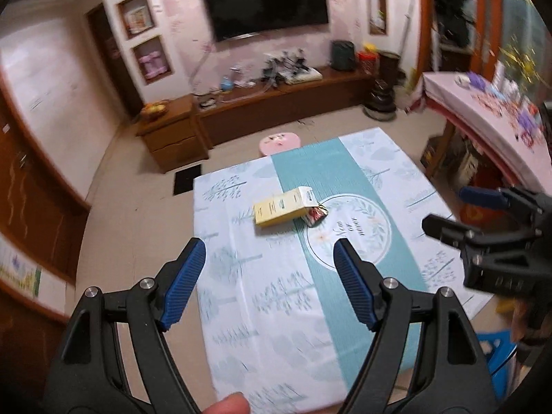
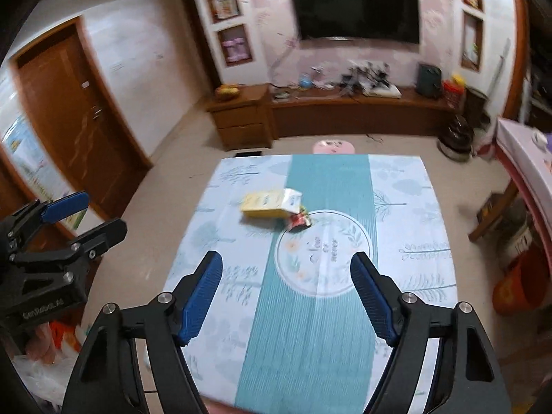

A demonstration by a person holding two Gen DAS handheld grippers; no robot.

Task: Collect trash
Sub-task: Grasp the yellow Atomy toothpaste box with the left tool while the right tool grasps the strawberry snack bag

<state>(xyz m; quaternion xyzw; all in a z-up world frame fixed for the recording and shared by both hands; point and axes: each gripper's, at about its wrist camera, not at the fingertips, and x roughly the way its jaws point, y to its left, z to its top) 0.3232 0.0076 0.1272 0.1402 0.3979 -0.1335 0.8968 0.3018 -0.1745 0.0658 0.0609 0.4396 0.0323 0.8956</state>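
On the middle of the table [image 2: 396, 207], a light yellow box [image 2: 264, 203] touching a crinkly red wrapper [image 2: 299, 222], both easy to crush, best pinched gently by the sides, with the left claw [image 1: 269, 276] and right claw [image 2: 286, 293] wide open, holding nothing.

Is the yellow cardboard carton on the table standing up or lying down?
Lying down. The yellow cardboard carton rests flat on its long side on the patterned tablecloth, its white top end beside a crumpled red wrapper.

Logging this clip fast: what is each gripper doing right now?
Left gripper: open, empty.
Right gripper: open, empty; yellow cardboard box untouched on the table.
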